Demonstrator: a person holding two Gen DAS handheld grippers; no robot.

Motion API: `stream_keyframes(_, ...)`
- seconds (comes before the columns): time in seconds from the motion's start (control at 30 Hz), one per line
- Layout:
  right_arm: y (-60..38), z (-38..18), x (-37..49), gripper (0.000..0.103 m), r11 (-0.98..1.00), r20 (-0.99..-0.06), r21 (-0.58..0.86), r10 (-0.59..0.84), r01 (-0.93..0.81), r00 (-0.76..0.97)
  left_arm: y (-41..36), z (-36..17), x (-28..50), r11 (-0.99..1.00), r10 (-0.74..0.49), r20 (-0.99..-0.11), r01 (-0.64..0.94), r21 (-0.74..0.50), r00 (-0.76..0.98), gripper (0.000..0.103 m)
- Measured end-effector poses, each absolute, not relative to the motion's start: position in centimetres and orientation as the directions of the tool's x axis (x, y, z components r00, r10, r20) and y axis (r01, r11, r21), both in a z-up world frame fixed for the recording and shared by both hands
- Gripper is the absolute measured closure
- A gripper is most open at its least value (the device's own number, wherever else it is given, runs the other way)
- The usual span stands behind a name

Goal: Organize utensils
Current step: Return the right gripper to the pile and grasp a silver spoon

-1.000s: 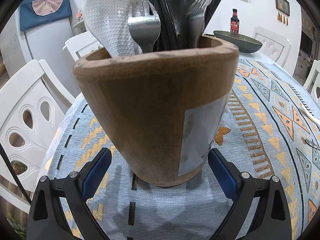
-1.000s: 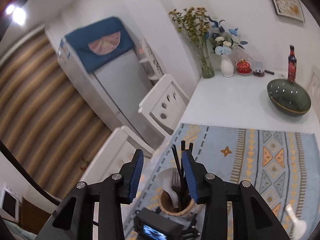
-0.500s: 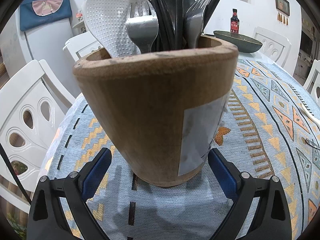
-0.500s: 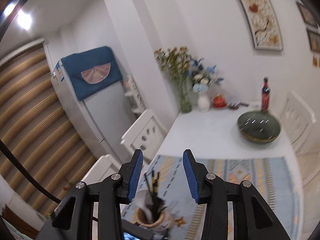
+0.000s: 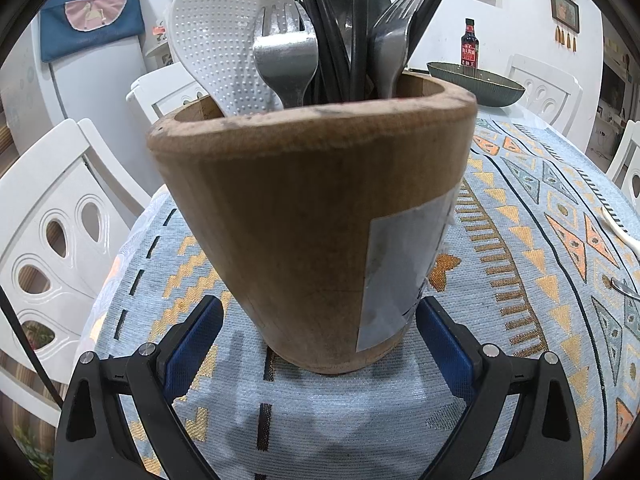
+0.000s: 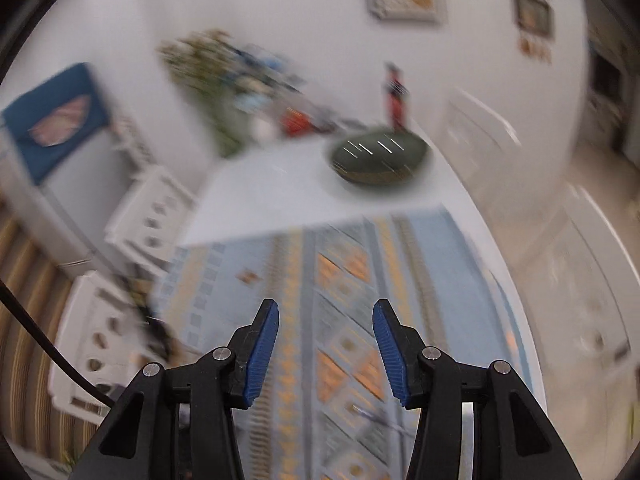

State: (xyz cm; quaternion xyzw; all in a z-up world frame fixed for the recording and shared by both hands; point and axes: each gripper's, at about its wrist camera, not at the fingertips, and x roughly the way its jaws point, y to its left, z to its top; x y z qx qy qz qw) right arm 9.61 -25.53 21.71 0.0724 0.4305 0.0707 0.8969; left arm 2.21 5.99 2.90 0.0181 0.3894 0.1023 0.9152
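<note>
Wooden holder point(image 5: 312, 220) on patterned cloth point(image 5: 520, 280); left gripper point(image 5: 320, 340) clamps its base.
Contents: white paddle point(image 5: 224, 40), forks point(image 5: 286, 64), black chopsticks point(image 5: 320, 32). Right gripper point(image 6: 326, 344) empty, jaws just widening, apart.

The left tongs point(image 5: 320, 320) are matte black plastic, each finger a forked, triangulated arm with an open slot through it. Round silver screw heads sit at the joints, two on each side. The inner faces carry long blue rubbery pads point(image 5: 196, 344). A thin black cable point(image 5: 24, 344) runs past the left edge. The right tongs point(image 6: 326, 344) are built the same: black arms, silver screws, and blue pads point(image 6: 262, 356) with fine ribbing across them. A black cable point(image 6: 52, 348) curves in behind them.
</note>
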Motion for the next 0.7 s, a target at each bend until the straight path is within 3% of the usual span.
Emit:
stream_keyframes(0.13, -30.1, 16.4, 11.3, 0.056, 0.977, -0.878, 0.175, 0.098, 0.123, 0.469, 6.1, 2.9, 2.2, 0.978, 0.201, -0.709, -0.173, 0.112, 0.676, 0.006)
stream_keyframes(0.23, -34.3, 11.0, 11.3, 0.056, 0.909, -0.942, 0.272, 0.184, 0.315, 0.282, 6.1, 2.9, 2.2, 0.979, 0.200, -0.709, -0.173, 0.111, 0.676, 0.006)
stream_keyframes(0.37, -39.1, 4.4, 8.8, 0.056, 0.729, -0.927, 0.359, 0.349, 0.584, 0.133, 6.2, 2.9, 2.3, 0.978, 0.202, -0.709, -0.173, 0.113, 0.676, 0.006)
stream_keyframes(0.47, -41.5, 0.9, 6.1, 0.056, 0.633, -0.924, 0.310, 0.375, 0.710, 0.069, 6.2, 2.8, 2.3, 0.978, 0.203, -0.712, -0.173, 0.115, 0.673, 0.006)
stream_keyframes(0.7, -42.6, -2.7, 3.3, 0.062, 0.547, -0.912, 0.276, 0.408, 0.790, 0.036, 6.3, 2.7, 2.5, 0.978, 0.204, -0.714, -0.172, 0.119, 0.670, 0.006)
